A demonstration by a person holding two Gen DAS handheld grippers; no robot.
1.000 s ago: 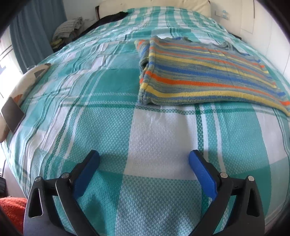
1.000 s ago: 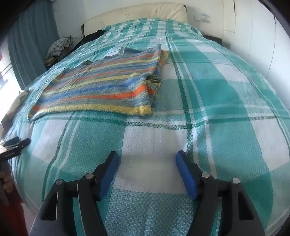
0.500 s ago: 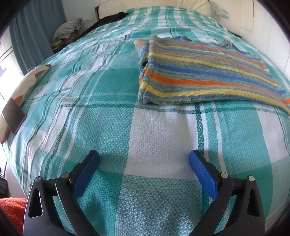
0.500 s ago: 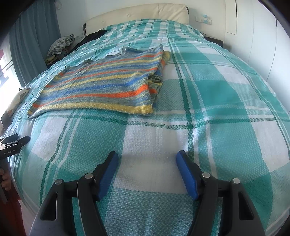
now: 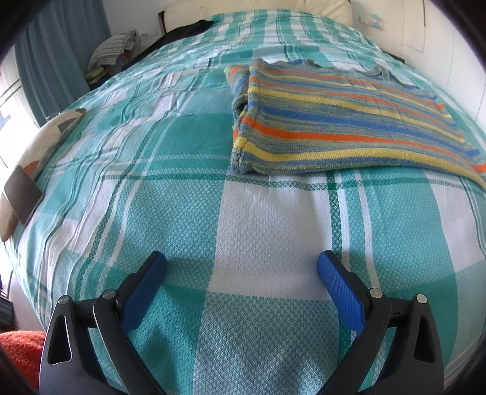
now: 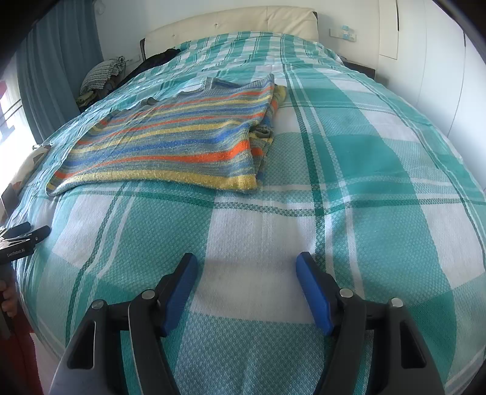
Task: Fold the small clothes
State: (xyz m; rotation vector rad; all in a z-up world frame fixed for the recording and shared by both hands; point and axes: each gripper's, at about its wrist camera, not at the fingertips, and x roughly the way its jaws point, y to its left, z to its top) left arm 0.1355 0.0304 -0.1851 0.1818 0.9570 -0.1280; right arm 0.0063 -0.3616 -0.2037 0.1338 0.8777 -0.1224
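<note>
A striped knit sweater (image 5: 340,121) in blue, orange, yellow and grey lies flat on the bed, sleeves folded in along its sides. It also shows in the right wrist view (image 6: 179,142). My left gripper (image 5: 241,267) is open and empty, low over the bedspread, short of the sweater's near left corner. My right gripper (image 6: 246,267) is open and empty, short of the sweater's near right corner. The left gripper's tips (image 6: 27,232) show at the left edge of the right wrist view.
The bed carries a teal and white plaid cover (image 5: 188,194). A phone (image 5: 22,197) lies on a patterned cushion (image 5: 45,136) at the left bed edge. Dark clothes and a checked bundle (image 5: 112,53) lie near the headboard (image 6: 237,19). An orange cloth (image 5: 18,349) lies lower left.
Both grippers have edged slightly toward the sweater, so it looks a little larger. Both stay open. The sweater has not moved.
</note>
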